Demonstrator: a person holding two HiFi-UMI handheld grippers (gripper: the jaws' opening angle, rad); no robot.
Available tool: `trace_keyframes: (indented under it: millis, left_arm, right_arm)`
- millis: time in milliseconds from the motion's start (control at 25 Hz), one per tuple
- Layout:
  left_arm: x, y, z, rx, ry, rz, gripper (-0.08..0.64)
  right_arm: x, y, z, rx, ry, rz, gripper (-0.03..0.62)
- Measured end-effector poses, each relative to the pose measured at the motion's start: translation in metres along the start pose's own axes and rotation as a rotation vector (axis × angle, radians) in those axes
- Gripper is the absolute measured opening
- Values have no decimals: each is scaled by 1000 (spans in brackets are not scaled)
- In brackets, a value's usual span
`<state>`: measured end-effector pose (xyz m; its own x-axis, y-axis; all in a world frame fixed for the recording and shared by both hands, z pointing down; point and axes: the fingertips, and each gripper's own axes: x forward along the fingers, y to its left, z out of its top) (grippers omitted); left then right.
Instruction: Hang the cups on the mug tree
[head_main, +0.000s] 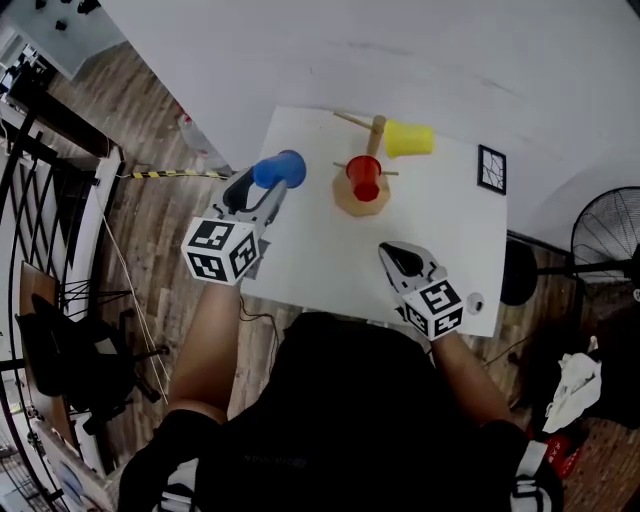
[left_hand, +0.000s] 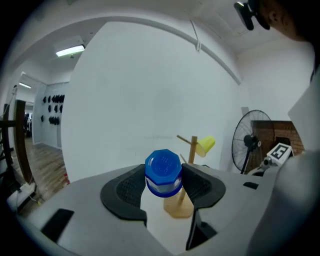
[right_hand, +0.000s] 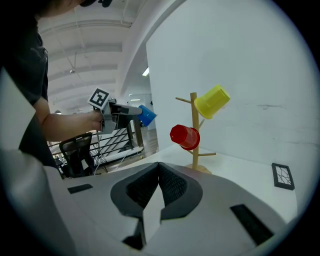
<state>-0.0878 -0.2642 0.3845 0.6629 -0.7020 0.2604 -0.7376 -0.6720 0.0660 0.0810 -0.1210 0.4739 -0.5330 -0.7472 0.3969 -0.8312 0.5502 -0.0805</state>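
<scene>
White table (head_main: 320, 255) mid-frame against white wall (head_main: 350, 50), wood floor (head_main: 150, 225) at left, fan (head_main: 607, 238) at right, left gripper (head_main: 265, 190) clamping blue cup (head_main: 280, 169), right gripper (head_main: 393, 256) clenched, empty.

The left gripper (head_main: 260, 188) held a blue cup (head_main: 280, 168) over the table's (head_main: 320, 250) left edge, near the mug tree (head_main: 377, 126) bearing 1 red cup (head_main: 364, 176) and 1 yellow cup (head_main: 410, 139); the right gripper (head_main: 392, 256) hung apart.

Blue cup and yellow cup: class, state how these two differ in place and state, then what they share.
The blue cup is gripped in the left claw, off the tree; the yellow cup hangs on its upper peg. In the head view the blue cup is left of the tree, the yellow cup right. Both are small plain cups.
</scene>
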Motion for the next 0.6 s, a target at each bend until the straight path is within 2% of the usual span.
trace_keyframes:
  millis: [160,280,440,600]
  left_arm:
    - [12,5,37,-135,-91,-62,238]
    - [20,3,59,-188,-129,-104,238]
    - [32,-3,76,-255,-138,-176,238]
    - [48,-6,75,-273,-84,-227,238]
  right_arm:
    - [-7,-4,0,8,-9,-24,8]
    - [-13,-7,1,13,-20,-44,8]
    - [-20,-11,2,19,-32,-69,8]
    - [-26,-13,2,27,-37,-86,8]
